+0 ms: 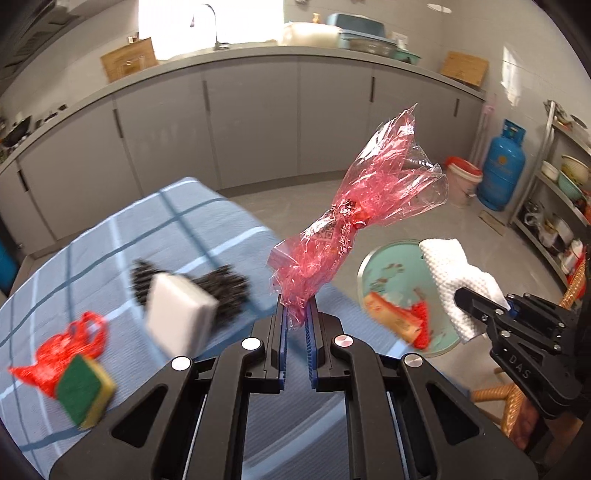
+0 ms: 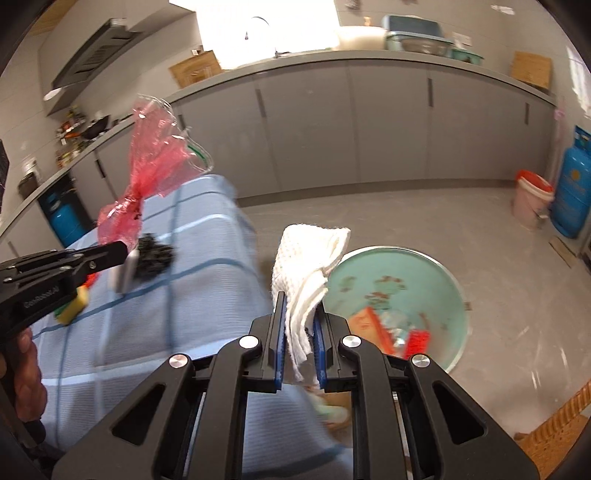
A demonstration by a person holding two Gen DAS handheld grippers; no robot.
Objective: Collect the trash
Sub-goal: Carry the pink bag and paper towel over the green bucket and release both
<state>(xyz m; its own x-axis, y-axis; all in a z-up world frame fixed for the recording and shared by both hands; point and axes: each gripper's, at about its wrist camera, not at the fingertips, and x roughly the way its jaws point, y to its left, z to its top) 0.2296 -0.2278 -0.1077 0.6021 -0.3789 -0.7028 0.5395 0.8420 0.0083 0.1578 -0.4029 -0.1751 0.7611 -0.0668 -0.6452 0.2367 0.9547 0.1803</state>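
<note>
Left gripper [image 1: 295,314] clamped on low tip of red cellophane wrapper [image 1: 354,221], held up over bench [image 1: 177,236] edge. Right gripper [image 2: 299,325] clamped on folded white paper towel [image 2: 310,258], above teal basin [image 2: 443,280] on floor, already holding scraps.

Risks:
- wrapper pinched by thin, slick end; may slide out.
- light film may drift past basin rim on release.
- towel may unfold, snag pads.
- 2 grippers near; collision possible.

Grey cabinets [image 1: 251,122] line the tiled wall under a bright window [image 1: 210,22], above a grey floor [image 2: 369,218].
</note>
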